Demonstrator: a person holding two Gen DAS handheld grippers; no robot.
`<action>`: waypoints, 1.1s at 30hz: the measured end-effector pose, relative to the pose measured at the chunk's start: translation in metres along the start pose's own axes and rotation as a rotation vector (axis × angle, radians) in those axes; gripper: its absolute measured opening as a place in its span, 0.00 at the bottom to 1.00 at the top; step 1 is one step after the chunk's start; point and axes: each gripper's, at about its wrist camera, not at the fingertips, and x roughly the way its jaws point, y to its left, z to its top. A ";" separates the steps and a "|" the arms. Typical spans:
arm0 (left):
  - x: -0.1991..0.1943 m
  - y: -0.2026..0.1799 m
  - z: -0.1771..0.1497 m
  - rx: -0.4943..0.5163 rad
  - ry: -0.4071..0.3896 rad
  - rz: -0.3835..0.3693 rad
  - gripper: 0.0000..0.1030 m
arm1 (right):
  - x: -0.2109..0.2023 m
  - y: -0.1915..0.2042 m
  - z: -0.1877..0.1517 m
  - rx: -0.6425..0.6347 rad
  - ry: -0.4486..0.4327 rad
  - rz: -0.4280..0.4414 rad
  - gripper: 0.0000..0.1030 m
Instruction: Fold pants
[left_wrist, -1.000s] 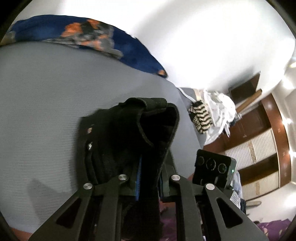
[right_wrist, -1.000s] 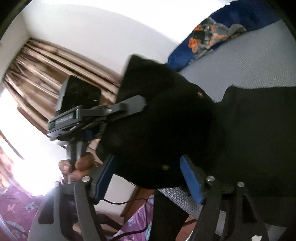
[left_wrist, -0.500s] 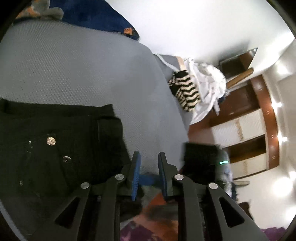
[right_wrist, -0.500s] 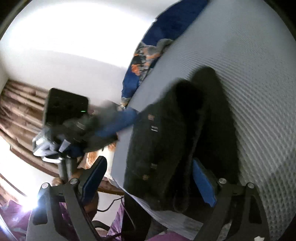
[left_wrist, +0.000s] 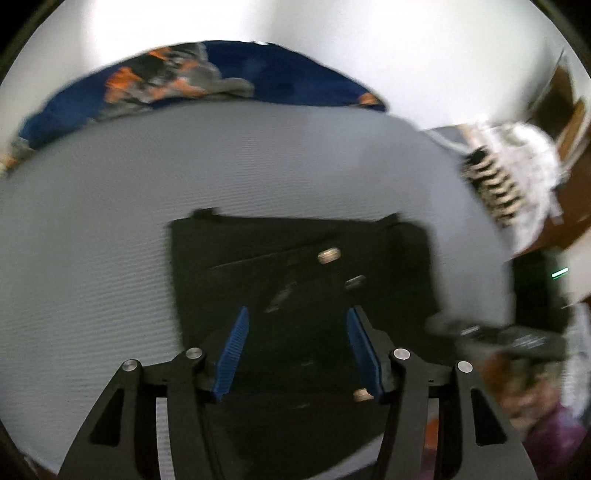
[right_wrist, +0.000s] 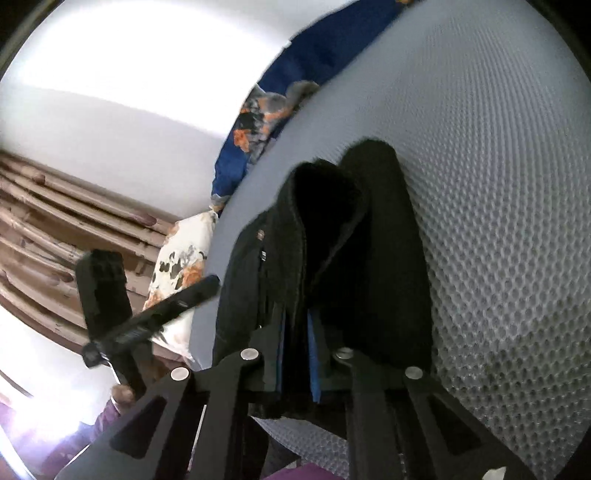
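The black pants (left_wrist: 295, 266) lie folded in a compact stack on the grey mattress (left_wrist: 92, 229), metal rivets showing on top. My left gripper (left_wrist: 297, 325) is open and empty, its blue pads spread above the near part of the stack. My right gripper (right_wrist: 297, 339) is shut on the near edge of the pants (right_wrist: 325, 229), the blue pads pressed on the layers. The right gripper also shows blurred at the right of the left wrist view (left_wrist: 491, 332). The left gripper shows at the left of the right wrist view (right_wrist: 147, 317).
A blue and orange patterned blanket (left_wrist: 207, 77) lies along the far edge of the mattress. A pile with a striped black and white garment (left_wrist: 495, 184) sits at the right. A floral pillow (right_wrist: 177, 258) and brown curtains (right_wrist: 55, 221) are at the left of the right wrist view.
My left gripper let go of the pants, opened and moved back over the stack. My right gripper went from open around the pants to shut on their edge. The pants now lie flat.
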 end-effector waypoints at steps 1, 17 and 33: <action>0.000 0.002 -0.004 0.015 -0.007 0.044 0.55 | -0.002 0.004 0.001 -0.017 -0.003 -0.023 0.09; 0.010 -0.004 -0.015 0.072 -0.087 0.273 0.76 | 0.000 -0.008 -0.012 -0.111 -0.024 -0.230 0.07; 0.005 0.008 -0.011 0.048 -0.106 0.306 0.76 | 0.002 -0.004 -0.020 -0.114 -0.040 -0.273 0.07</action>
